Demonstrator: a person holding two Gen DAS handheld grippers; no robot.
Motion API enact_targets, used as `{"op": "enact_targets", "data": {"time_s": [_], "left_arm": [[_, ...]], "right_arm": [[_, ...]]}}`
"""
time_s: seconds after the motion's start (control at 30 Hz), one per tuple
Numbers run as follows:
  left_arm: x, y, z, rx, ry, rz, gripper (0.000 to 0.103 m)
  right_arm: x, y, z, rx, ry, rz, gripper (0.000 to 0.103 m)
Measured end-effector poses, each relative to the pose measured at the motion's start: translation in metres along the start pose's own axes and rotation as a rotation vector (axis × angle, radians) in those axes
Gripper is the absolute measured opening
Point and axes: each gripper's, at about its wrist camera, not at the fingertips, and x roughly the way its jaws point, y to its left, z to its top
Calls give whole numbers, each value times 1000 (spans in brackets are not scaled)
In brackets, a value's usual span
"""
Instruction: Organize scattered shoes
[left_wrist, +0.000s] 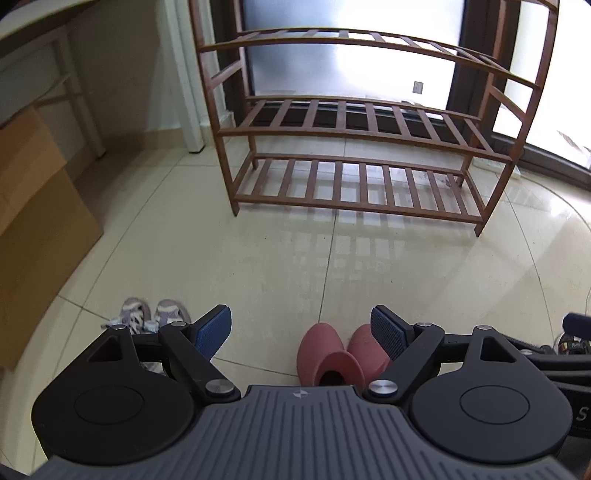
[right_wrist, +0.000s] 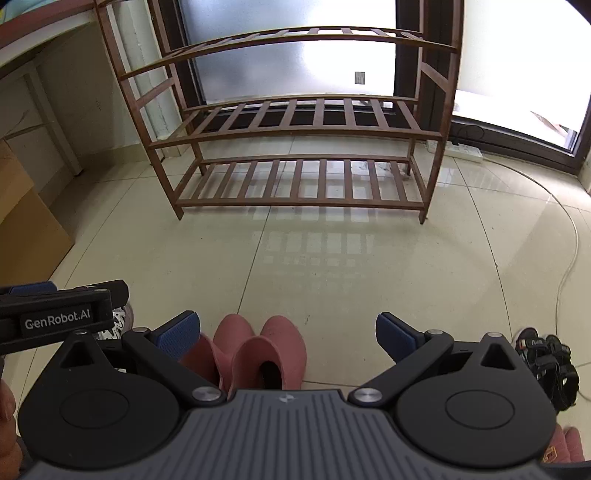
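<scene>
A pair of pink slippers (left_wrist: 328, 354) stands on the tiled floor just ahead of my open, empty left gripper (left_wrist: 301, 328); the right slipper is partly behind its right finger. The same pair (right_wrist: 258, 350) lies under my open, empty right gripper (right_wrist: 288, 332). A pair of grey-purple sneakers (left_wrist: 147, 314) sits to the left, partly hidden by the left gripper. A pair of black sandals (right_wrist: 546, 362) lies at the right. An empty wooden shoe rack (left_wrist: 354, 184) with three slatted shelves stands ahead; it also shows in the right wrist view (right_wrist: 299, 177).
Cardboard boxes (left_wrist: 37, 206) and a white table frame (left_wrist: 85, 110) stand along the left wall. A glass door is behind the rack. A power strip (right_wrist: 461, 149) and a white cable (right_wrist: 572, 251) lie on the floor at the right. The left gripper's body (right_wrist: 62, 314) shows at the right view's left edge.
</scene>
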Motion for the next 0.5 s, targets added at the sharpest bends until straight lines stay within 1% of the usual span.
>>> {"op": "enact_targets", "data": {"time_s": [0.1, 0.27, 0.33, 0.5], "left_arm": [[-2, 0, 3, 8, -7, -8, 84], [-9, -2, -6, 18, -12, -6, 84], [-15, -4, -13, 21, -17, -2, 84], [-21, -10, -19, 59, -5, -5, 84]], "right_arm": [[0, -1, 1, -14, -1, -1, 102], [0, -4, 2, -37, -2, -3, 102], [-18, -3, -7, -38, -11, -7, 102], [-31, -4, -10, -39, -25, -9, 102]]}}
